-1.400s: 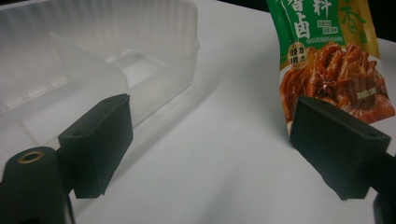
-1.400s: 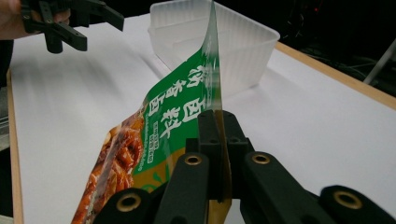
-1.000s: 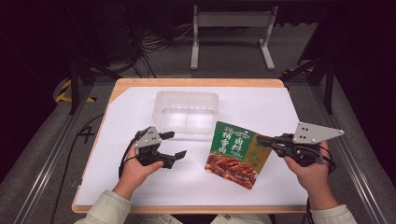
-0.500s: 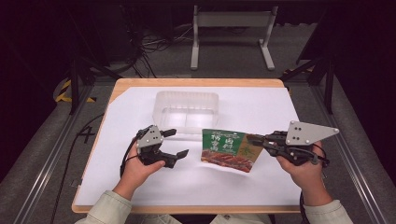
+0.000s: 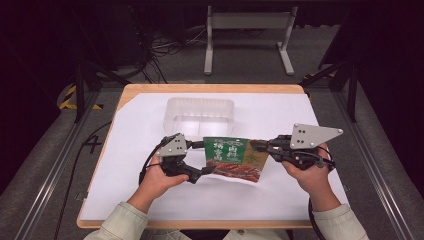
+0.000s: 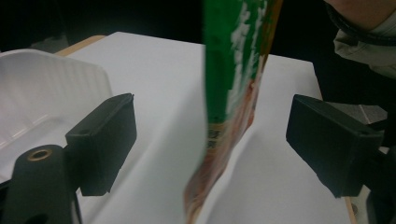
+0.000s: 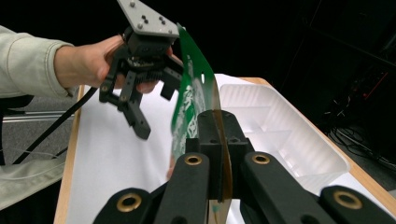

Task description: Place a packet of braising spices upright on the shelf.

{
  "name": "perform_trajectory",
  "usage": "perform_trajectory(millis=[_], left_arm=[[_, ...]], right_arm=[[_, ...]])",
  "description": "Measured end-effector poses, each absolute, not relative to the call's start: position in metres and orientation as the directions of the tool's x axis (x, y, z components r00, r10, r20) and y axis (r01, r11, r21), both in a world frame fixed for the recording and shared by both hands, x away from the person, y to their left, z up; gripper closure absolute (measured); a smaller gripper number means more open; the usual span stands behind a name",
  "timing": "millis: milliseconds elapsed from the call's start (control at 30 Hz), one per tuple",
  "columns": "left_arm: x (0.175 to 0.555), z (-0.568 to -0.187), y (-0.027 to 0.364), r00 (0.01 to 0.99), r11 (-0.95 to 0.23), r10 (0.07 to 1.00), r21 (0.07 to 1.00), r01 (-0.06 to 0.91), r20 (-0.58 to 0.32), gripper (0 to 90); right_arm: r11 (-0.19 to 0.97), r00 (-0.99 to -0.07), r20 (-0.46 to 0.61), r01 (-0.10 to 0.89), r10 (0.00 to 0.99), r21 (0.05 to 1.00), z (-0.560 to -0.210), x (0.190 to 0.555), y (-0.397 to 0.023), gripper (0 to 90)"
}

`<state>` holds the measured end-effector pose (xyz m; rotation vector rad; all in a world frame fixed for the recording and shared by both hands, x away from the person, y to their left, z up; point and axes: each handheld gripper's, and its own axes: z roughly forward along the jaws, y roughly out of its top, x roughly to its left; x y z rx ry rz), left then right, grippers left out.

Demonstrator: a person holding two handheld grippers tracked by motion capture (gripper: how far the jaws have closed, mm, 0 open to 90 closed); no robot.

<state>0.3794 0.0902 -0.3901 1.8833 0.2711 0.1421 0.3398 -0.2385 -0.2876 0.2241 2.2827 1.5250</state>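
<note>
A green and brown food pouch [image 5: 232,159] hangs a little above the white table cover, held up by its right edge. My right gripper [image 5: 256,145] is shut on that edge; in the right gripper view its jaws pinch the pouch [image 7: 191,107] edge-on. My left gripper [image 5: 201,160] stands open around the pouch's left edge. In the left gripper view the pouch [image 6: 229,93] hangs between the two wide-apart pads [image 6: 100,140], touching neither. Those jaws have just closed a little. The left gripper [image 7: 156,109] also shows in the right gripper view behind the pouch.
A clear plastic tray [image 5: 200,112] with compartments sits empty at the back middle of the table, just beyond both grippers. The white cover [image 5: 135,125] lies over a wooden tabletop [image 5: 210,88]. Dark floor, cables and a metal stand lie beyond the far edge.
The right gripper has carried the pouch left and raised it off the table. The left gripper has shifted right, so the pouch's left edge now sits between its jaws.
</note>
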Motion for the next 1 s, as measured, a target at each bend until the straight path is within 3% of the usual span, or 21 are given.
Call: perform_trajectory(millis=[300, 467, 600, 833, 1000], left_arm=[[0.380, -0.398, 0.079, 0.976, -0.236, 0.208, 0.965, 0.115, -0.065, 21.6], [0.382, -0.399, 0.075, 0.978, -0.191, 0.194, 0.974, 0.118, -0.081, 32.7], [0.383, -0.399, 0.072, 0.977, -0.164, 0.184, 0.976, 0.141, -0.110, 34.7], [0.381, -0.400, 0.066, 0.985, -0.176, 0.140, 0.977, 0.121, -0.096, 64.6], [0.380, -0.401, 0.063, 0.986, -0.190, 0.129, 0.973, 0.132, -0.109, 74.6]], right_arm=[[0.376, -0.917, -0.216, -0.080, 0.335, 0.923, -0.288, 0.343, -0.235, 90.0], [0.369, -0.921, -0.215, -0.086, 0.324, 0.926, -0.287, 0.341, -0.234, 90.0], [0.367, -0.925, -0.214, -0.090, 0.313, 0.926, -0.287, 0.339, -0.233, 90.0], [0.366, -0.930, -0.207, -0.087, 0.303, 0.926, -0.290, 0.339, -0.231, 90.0], [0.363, -0.930, -0.204, -0.085, 0.304, 0.928, -0.290, 0.340, -0.230, 90.0]])
